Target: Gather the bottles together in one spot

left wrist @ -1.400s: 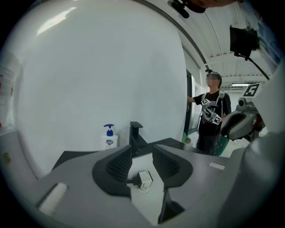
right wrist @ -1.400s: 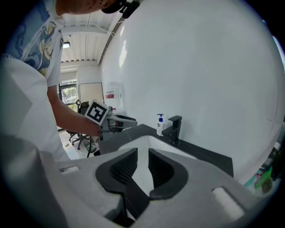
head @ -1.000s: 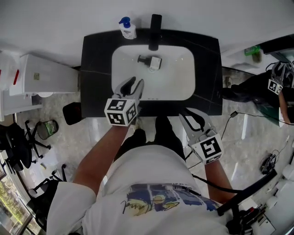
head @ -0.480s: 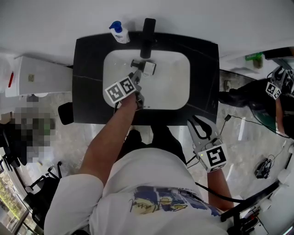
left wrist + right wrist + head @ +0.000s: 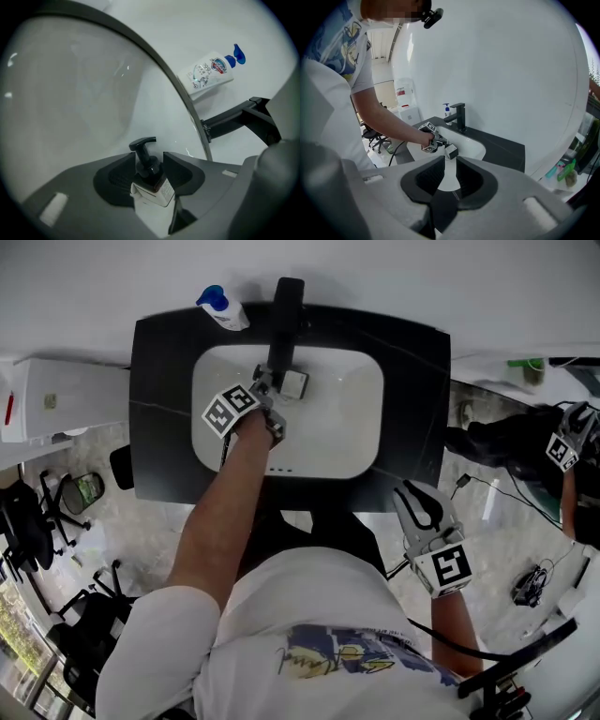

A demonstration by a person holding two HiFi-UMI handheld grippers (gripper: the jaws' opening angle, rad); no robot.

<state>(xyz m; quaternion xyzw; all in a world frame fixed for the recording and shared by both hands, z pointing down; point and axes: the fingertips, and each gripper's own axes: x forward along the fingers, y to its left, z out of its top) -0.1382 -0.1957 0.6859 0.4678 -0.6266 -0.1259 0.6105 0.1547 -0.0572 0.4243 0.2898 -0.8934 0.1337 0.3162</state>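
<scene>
A small square bottle with a black pump [image 5: 293, 382] lies in the white basin [image 5: 352, 427] just under the black faucet [image 5: 284, 310]. My left gripper [image 5: 272, 392] reaches into the basin. Its jaws are opening, and the bottle [image 5: 151, 185] sits between them without the pads pressing on it. A white bottle with a blue pump [image 5: 221, 310] stands at the counter's back left corner, and also appears in the left gripper view [image 5: 209, 74]. My right gripper [image 5: 419, 493] hangs in front of the counter, its jaws slightly apart around nothing [image 5: 449, 161].
The basin is set in a black counter [image 5: 417, 381] against a white wall. White cabinets [image 5: 61, 399] stand to the left. Office chairs [image 5: 33, 521] and cables lie on the marble floor. Another person's hand with a gripper [image 5: 562, 451] is at the far right.
My left gripper has moved from the counter's front edge forward into the basin and come around the pump bottle. The right gripper has stayed about where it was.
</scene>
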